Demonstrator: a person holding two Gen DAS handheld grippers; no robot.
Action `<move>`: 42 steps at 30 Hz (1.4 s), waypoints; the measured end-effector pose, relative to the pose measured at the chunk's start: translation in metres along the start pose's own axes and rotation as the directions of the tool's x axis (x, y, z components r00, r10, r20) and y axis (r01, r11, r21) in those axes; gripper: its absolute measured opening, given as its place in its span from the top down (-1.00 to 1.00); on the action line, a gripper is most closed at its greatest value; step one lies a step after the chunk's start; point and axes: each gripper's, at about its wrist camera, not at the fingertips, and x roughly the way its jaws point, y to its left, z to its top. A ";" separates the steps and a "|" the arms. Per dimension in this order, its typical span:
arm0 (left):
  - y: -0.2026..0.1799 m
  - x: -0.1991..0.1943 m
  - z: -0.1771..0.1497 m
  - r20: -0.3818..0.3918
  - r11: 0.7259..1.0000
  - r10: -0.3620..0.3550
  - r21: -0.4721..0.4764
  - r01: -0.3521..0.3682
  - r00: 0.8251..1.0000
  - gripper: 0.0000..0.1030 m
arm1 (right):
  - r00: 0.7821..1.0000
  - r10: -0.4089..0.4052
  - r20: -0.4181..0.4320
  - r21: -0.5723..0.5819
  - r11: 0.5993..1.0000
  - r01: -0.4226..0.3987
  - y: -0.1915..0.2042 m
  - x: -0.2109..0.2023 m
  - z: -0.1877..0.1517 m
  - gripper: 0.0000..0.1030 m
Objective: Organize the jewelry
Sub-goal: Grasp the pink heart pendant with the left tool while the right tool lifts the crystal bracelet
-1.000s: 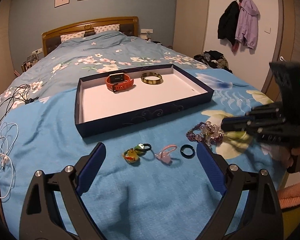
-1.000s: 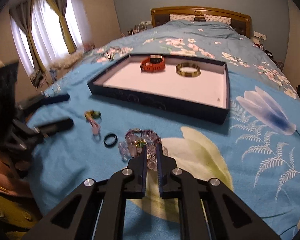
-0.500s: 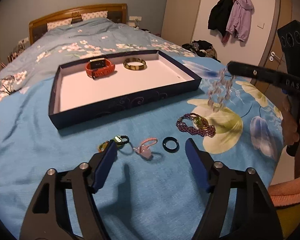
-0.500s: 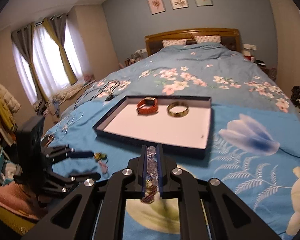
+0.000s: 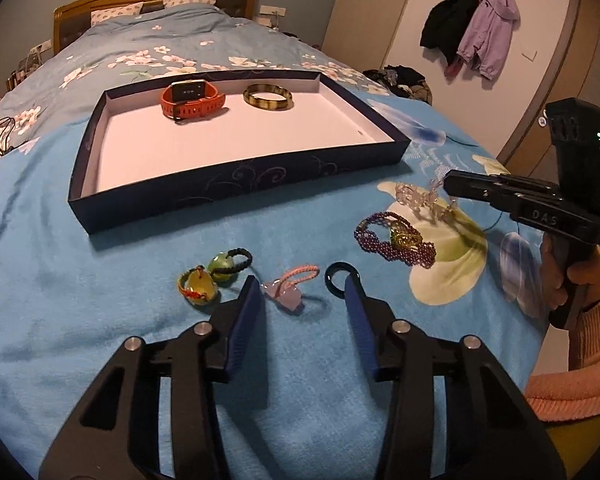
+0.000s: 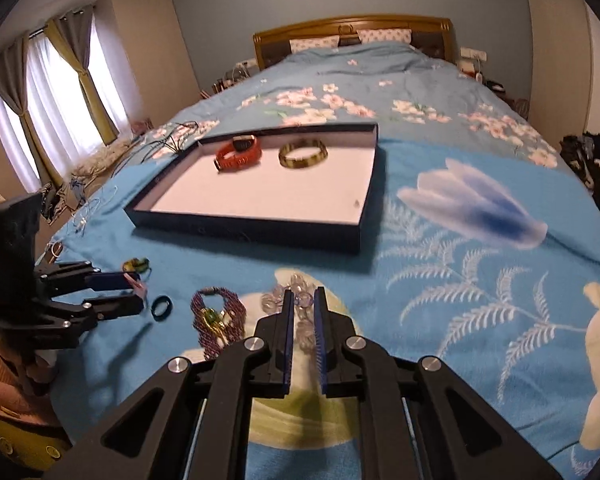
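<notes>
Clear glossy bead bracelet (image 5: 418, 199); soft cloth bedspread (image 5: 100, 300).

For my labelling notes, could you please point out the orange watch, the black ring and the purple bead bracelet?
orange watch (image 5: 192, 101): left wrist view, on its strap.
black ring (image 5: 334, 279): left wrist view, on its band.
purple bead bracelet (image 5: 380, 242): left wrist view, on its beads.

Left gripper (image 5: 302, 286): black angular frame, silver round screws, ribbed blue pads on the fingers (image 5: 246, 312). Right gripper (image 6: 303, 304): same black build, blue-edged pads, white lettering "DAS" on its side, green indicator light. Salmon-pink knitted sleeves; bare skin at the right hand (image 5: 576, 276).
</notes>
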 end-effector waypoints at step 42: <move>-0.002 -0.002 0.007 0.007 0.999 -0.025 -0.024 0.025 1.000 0.62 | 0.994 0.042 0.101 -0.080 0.996 -0.034 0.029 -0.031 0.033 0.86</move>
